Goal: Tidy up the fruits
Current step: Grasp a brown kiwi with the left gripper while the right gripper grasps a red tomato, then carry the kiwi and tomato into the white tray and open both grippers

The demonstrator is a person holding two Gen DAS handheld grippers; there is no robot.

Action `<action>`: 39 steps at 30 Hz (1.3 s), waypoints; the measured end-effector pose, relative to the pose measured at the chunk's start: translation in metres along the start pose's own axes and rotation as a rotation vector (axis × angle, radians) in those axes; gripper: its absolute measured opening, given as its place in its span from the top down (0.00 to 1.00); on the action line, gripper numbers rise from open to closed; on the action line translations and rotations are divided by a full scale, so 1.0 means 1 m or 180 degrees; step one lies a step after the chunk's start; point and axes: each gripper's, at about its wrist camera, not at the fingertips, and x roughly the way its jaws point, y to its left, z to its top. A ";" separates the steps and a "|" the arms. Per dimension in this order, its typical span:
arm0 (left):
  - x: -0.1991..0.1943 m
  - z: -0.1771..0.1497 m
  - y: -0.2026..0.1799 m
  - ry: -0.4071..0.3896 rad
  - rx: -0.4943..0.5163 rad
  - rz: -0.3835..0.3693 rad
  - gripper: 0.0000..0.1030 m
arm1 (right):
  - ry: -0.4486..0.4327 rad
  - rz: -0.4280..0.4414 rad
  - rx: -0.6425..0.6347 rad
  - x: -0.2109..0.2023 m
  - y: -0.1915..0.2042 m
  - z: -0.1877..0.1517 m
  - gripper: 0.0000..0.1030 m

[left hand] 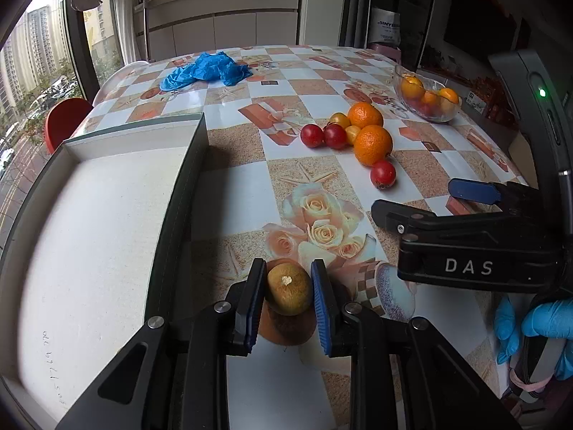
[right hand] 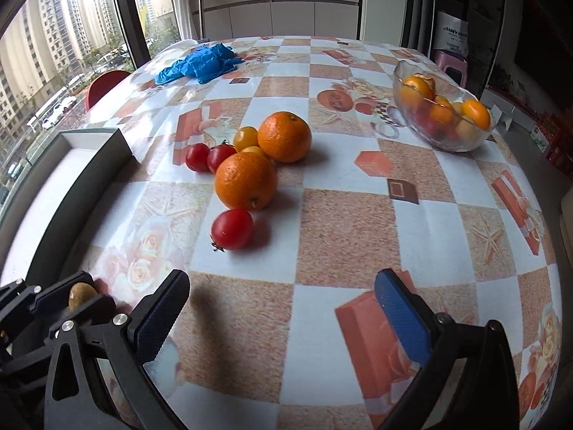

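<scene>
Left wrist view: white box (left hand: 107, 222) lies at far left, its dark wall just beside the left gripper (left hand: 288, 295).
Left gripper: fingers narrow, clamped on a brown kiwi (left hand: 289, 289) held above the patterned tablecloth (left hand: 232, 179).
Loose fruit: red tomatoes (left hand: 312, 135) and two oranges (left hand: 372, 144) cluster mid-table, with a lone tomato (left hand: 383, 174) near them.
Right gripper (right hand: 283, 317): fingers wide, nothing between them, pointing at the lone tomato from short of it.
Glass bowl (right hand: 444, 139): far right, already holding fruit.
Risk, left: the kiwi is round and pinched at its sides; it could slip or clip the box wall on the way over.
Risk, right: closing off-centre would likely roll the tomato into the nearest orange.
</scene>
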 end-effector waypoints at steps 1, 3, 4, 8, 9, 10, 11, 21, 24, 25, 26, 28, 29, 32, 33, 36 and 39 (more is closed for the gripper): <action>0.000 -0.001 0.001 -0.0003 -0.0001 -0.0002 0.74 | 0.0001 0.0045 0.0014 0.002 0.004 0.005 0.01; 0.000 -0.001 0.001 -0.0002 -0.0004 -0.0002 0.74 | 0.0005 0.0049 -0.0013 0.007 0.012 0.012 0.07; 0.000 -0.001 0.001 -0.0001 -0.0005 0.0000 0.74 | 0.0006 0.0013 -0.0051 0.009 0.017 0.014 0.12; -0.001 -0.002 0.002 -0.0005 -0.0001 -0.0001 0.74 | -0.0031 -0.0120 -0.0265 0.007 0.030 0.012 0.55; -0.001 -0.002 0.002 -0.0005 -0.0004 0.0000 0.74 | -0.0019 -0.0132 -0.0261 0.003 0.029 0.011 0.66; -0.001 -0.002 0.002 -0.0006 -0.0006 0.0002 0.74 | 0.0001 -0.0076 -0.0227 0.001 0.026 0.010 0.77; -0.001 -0.001 0.002 -0.0006 -0.0004 0.0008 0.74 | 0.0004 -0.0014 -0.0187 -0.002 0.022 0.006 0.77; -0.005 -0.007 -0.001 -0.0020 -0.0052 0.0037 0.73 | -0.0216 0.0146 0.0053 -0.047 -0.032 -0.055 0.77; -0.007 -0.009 -0.003 0.0004 -0.0042 0.0052 0.73 | -0.0210 0.0140 0.0110 -0.053 -0.038 -0.063 0.77; -0.007 -0.010 -0.004 0.0015 -0.0042 0.0051 0.73 | -0.0208 0.0138 0.0114 -0.054 -0.038 -0.064 0.77; -0.008 -0.010 -0.004 0.0026 -0.0047 0.0045 0.73 | -0.0207 0.0134 0.0119 -0.055 -0.038 -0.066 0.77; -0.010 -0.013 -0.005 0.0037 -0.0062 0.0029 0.73 | -0.0205 0.0132 0.0129 -0.057 -0.037 -0.068 0.77; -0.011 -0.014 -0.005 0.0042 -0.0066 0.0024 0.73 | -0.0202 0.0134 0.0134 -0.058 -0.036 -0.069 0.77; -0.014 -0.018 -0.004 0.0060 -0.0095 -0.0014 0.73 | -0.0185 0.0150 0.0132 -0.060 -0.034 -0.072 0.77; -0.015 -0.018 -0.003 0.0069 -0.0118 -0.0043 0.73 | -0.0179 0.0157 0.0134 -0.061 -0.033 -0.073 0.77; -0.017 -0.020 0.002 0.0095 -0.0220 -0.0153 0.73 | -0.0165 0.0171 0.0151 -0.063 -0.033 -0.076 0.77; -0.019 -0.022 0.005 0.0114 -0.0273 -0.0241 0.74 | -0.0148 0.0194 0.0173 -0.065 -0.032 -0.077 0.77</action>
